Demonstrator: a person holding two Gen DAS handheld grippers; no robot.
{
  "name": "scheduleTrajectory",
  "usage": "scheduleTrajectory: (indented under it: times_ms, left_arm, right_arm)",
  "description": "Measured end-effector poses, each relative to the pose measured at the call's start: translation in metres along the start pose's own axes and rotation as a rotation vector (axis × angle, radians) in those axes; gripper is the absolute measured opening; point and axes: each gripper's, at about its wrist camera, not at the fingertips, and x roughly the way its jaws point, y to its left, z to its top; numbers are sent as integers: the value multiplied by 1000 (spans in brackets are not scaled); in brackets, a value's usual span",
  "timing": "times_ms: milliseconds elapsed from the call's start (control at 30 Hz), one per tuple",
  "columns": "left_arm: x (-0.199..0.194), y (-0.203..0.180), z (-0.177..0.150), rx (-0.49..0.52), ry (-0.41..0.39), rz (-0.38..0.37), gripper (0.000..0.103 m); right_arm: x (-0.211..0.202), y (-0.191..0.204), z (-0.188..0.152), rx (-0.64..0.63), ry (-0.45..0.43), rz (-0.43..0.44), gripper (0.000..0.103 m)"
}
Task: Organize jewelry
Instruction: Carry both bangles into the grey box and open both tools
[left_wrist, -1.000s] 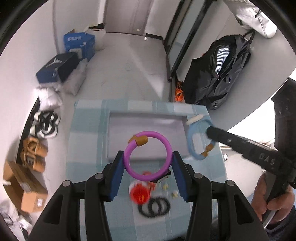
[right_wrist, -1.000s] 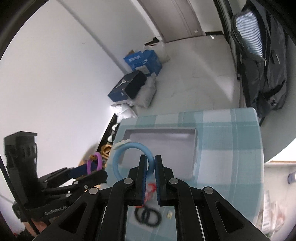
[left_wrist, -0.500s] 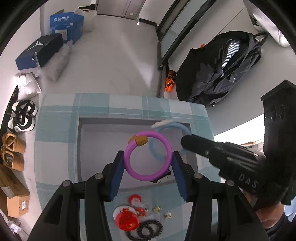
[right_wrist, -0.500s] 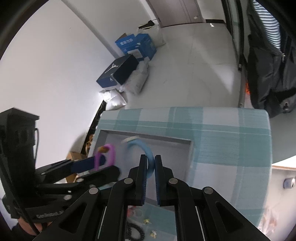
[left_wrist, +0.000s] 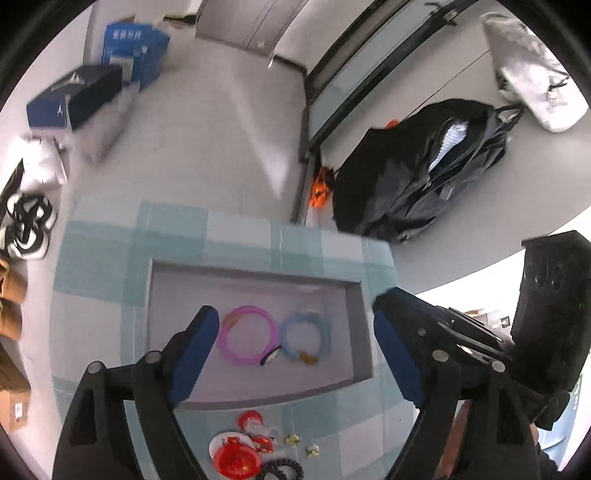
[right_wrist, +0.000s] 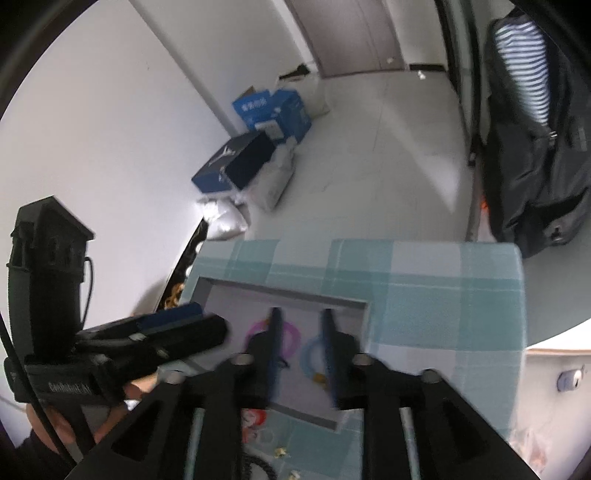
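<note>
At lower frame, the left gripper (left_wrist: 295, 332) and right gripper (right_wrist: 301, 332) have just been opening, nothing clamped. Beyond, mid-frame, a translucent purple bangle (left_wrist: 246, 339) and pale blue bangle (left_wrist: 305, 338) lie flat, touching, in the grey tray (left_wrist: 255, 281).

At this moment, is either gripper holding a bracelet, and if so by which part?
Neither. Both grippers' fingers have just been opening, with nothing between them: the pink bracelet and the blue bracelet lie side by side in the grey tray.

Two bangles, one pink (left_wrist: 246, 339), one blue (left_wrist: 305, 336), one tray (left_wrist: 255, 280), two grippers, left (left_wrist: 295, 354), right (right_wrist: 301, 349), one backpack (left_wrist: 424, 173)
</note>
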Motion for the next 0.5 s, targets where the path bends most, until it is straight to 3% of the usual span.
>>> scheduleTrajectory:
  times_ms: [67,167,300,500]
  left_arm:
    - [-4,-1,-2,5,-1,-1,83]
    - [-9,-5,-7,34,-30,43,83]
    - [-27,-9,-20,46,-90,104,83]
    - [-43,-14,-52,90,-206,229,83]
  right_arm:
    - [-11,-3,-3,5,-39,0,49]
    - [-21,-4,-6,2,-70,-12,55]
    - [-34,-7,-13,22,-104,16,83]
    - [-49,3,-27,-32,-140,44,89]
